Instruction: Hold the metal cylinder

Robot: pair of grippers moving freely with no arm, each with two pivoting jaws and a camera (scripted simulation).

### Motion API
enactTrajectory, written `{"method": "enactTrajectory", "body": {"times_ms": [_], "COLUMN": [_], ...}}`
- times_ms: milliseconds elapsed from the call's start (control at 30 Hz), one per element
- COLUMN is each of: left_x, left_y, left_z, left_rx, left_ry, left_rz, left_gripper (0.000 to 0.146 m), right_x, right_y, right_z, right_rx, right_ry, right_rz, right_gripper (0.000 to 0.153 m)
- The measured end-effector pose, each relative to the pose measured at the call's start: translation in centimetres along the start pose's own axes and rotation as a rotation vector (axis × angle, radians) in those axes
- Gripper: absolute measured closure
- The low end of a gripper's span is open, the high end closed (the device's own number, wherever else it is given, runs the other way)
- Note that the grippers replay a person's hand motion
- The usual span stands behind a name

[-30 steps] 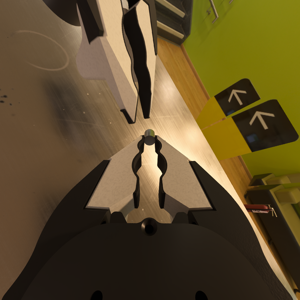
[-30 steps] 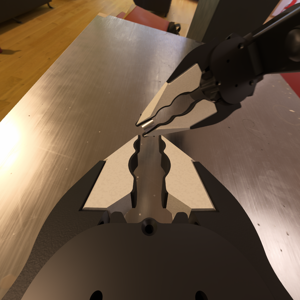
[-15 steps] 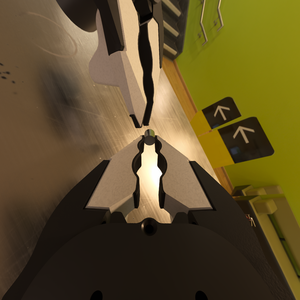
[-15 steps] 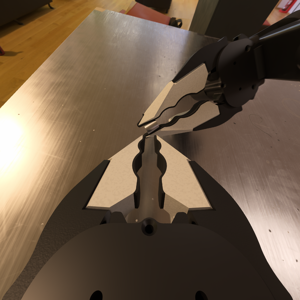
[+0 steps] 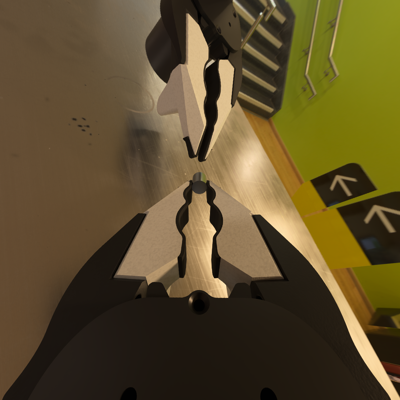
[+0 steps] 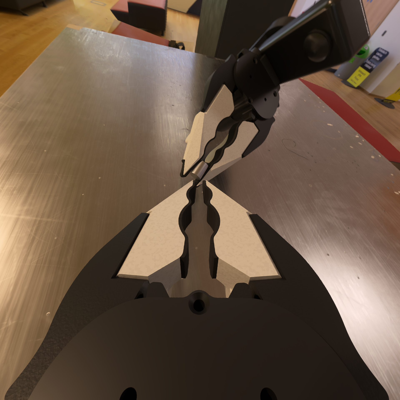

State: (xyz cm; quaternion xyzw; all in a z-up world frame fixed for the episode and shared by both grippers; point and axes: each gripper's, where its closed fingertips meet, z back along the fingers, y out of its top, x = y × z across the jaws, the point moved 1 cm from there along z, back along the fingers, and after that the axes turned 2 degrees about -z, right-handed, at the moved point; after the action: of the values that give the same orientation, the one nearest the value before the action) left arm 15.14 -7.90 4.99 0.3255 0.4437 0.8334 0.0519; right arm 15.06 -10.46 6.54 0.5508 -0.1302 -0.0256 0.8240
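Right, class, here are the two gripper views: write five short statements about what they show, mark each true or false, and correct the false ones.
1. The left gripper grips the metal cylinder between its fingertips. True.
2. The cylinder lies flat on the metal table. False: it is held at the tips of the left gripper, clear of the tabletop.
3. The right gripper also clamps the cylinder. False: its fingertips are nearly closed, with nothing between them, and sit just short of the cylinder.
4. The two grippers point tip to tip at each other. True.
5. The wall beyond the table edge is blue. False: it is green.
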Motion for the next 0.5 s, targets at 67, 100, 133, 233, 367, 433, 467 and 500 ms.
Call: {"method": "enactTrajectory", "body": {"times_ms": [67, 100, 133, 233, 367, 433, 467, 500], "left_x": [-0.1, -0.2, -0.2, 0.2, 0.9, 1.2, 1.3, 1.3], "left_y": [-0.2, -0.3, -0.4, -0.1, 0.8, 1.2, 1.4, 1.6], "left_z": [-0.6, -0.8, -1.0, -1.3, -1.1, -0.8, -0.7, -0.7], "left_rx": [-0.025, -0.04, -0.054, -0.032, 0.042, 0.075, 0.093, 0.115], "left_ry": [0.034, 0.048, 0.06, 0.024, -0.052, -0.083, -0.095, -0.104], "left_rz": [-0.031, -0.048, -0.063, -0.056, -0.016, -0.002, 0.007, 0.021], "left_gripper": [0.134, 0.134, 0.134, 0.134, 0.134, 0.134, 0.134, 0.134], "right_x": [-0.2, -0.2, -0.3, -0.3, -0.3, -0.4, -0.3, -0.2], "right_y": [-0.5, -0.7, -0.9, -0.5, 0.5, 1.1, 1.3, 1.5], "right_z": [0.4, 0.6, 0.8, 1.5, 1.5, 1.5, 1.6, 1.7], "right_rx": [-0.022, -0.035, -0.042, -0.011, 0.039, 0.062, 0.068, 0.075], "right_ry": [-0.016, -0.025, -0.035, -0.033, -0.006, 0.015, 0.021, 0.021], "right_rz": [-0.013, -0.025, -0.037, -0.075, -0.088, -0.088, -0.093, -0.1], "right_gripper": [0.147, 0.147, 0.146, 0.14, 0.143, 0.148, 0.148, 0.149]}}
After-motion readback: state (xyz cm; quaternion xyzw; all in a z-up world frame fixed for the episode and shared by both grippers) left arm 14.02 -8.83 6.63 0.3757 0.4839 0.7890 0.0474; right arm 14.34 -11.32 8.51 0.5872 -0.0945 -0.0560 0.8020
